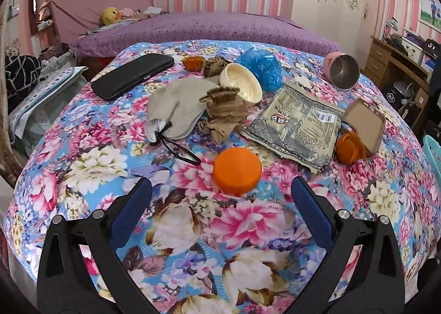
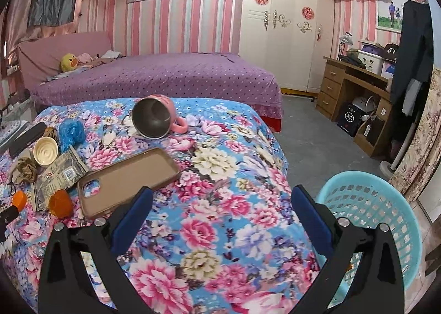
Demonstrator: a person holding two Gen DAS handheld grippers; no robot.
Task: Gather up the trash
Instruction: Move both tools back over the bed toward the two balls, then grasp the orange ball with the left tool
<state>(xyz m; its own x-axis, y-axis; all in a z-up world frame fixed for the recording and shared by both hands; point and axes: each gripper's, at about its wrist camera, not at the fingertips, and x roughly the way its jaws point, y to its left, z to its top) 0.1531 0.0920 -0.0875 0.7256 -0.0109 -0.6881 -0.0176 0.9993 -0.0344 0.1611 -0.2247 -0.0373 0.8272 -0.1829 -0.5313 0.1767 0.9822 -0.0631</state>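
Note:
A floral cloth covers the table. An orange lid lies just ahead of my open left gripper, between the blue fingertips. Beyond it lie a printed snack wrapper, crumpled brown paper, a blue plastic wad, orange peel pieces and a grey drawstring pouch. My right gripper stands open over bare cloth, with a brown phone case ahead to its left. A light blue mesh basket stands on the floor off the table's right edge.
A pink mug lies on its side at the far end. A cream bowl and a black case sit further back. A purple bed, a white wardrobe and a wooden desk ring the room.

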